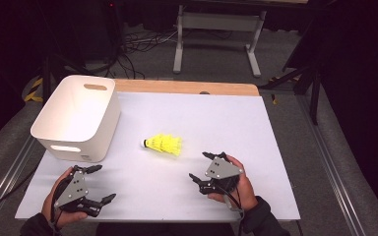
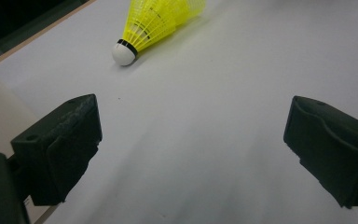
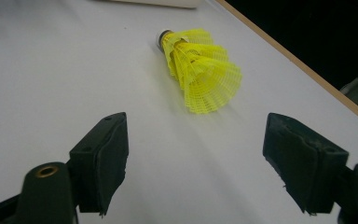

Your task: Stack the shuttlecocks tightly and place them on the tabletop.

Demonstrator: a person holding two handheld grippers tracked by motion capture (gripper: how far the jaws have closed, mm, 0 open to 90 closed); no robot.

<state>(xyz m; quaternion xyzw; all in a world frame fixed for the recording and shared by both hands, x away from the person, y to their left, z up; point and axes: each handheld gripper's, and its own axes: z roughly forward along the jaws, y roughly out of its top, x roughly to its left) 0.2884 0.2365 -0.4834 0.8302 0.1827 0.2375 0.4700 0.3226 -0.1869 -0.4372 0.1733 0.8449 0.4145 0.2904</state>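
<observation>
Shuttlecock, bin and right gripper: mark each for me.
Shuttlecock (image 1: 163, 144), high view, on its yellow skirt.
Bin (image 1: 78, 137), high view, on its near white rim.
Right gripper (image 1: 201, 166), high view, midway between its open fingertips.

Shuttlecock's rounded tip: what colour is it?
White, with a thin black band where the shuttlecock tip meets the yellow skirt; the left gripper view shows it best.
</observation>
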